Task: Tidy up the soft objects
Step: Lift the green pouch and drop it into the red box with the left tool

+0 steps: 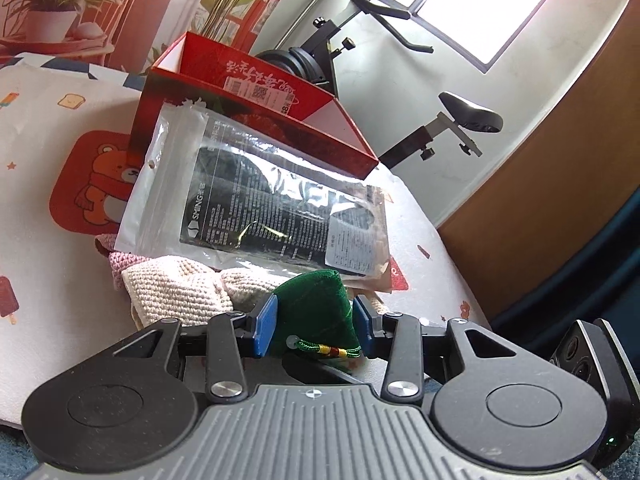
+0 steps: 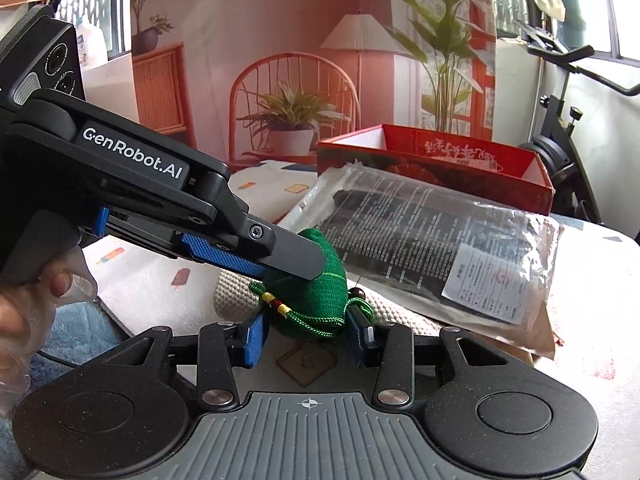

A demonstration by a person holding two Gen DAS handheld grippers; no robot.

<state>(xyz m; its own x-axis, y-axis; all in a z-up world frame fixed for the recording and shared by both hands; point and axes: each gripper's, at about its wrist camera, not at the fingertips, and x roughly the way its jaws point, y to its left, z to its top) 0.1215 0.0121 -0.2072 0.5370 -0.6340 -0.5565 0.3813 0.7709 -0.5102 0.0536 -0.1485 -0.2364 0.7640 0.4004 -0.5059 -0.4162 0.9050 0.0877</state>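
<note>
Both the left gripper and right gripper clamp their fingers on the green pouch, seemingly raised above the knit cloths, while the red box looks empty, so sorting has barely begun.

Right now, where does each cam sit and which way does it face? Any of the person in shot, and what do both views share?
Left wrist: on the left gripper, facing forward and slightly down at the green pouch pinched between its blue pads, packaged item and red box beyond; no body visible.
Right wrist: on the right gripper, facing the same pouch, the left gripper entering from the left edge; a hand shows at that edge.
Shared: pouch, packaged item, red box, knitted cloth, exercise bike.
</note>
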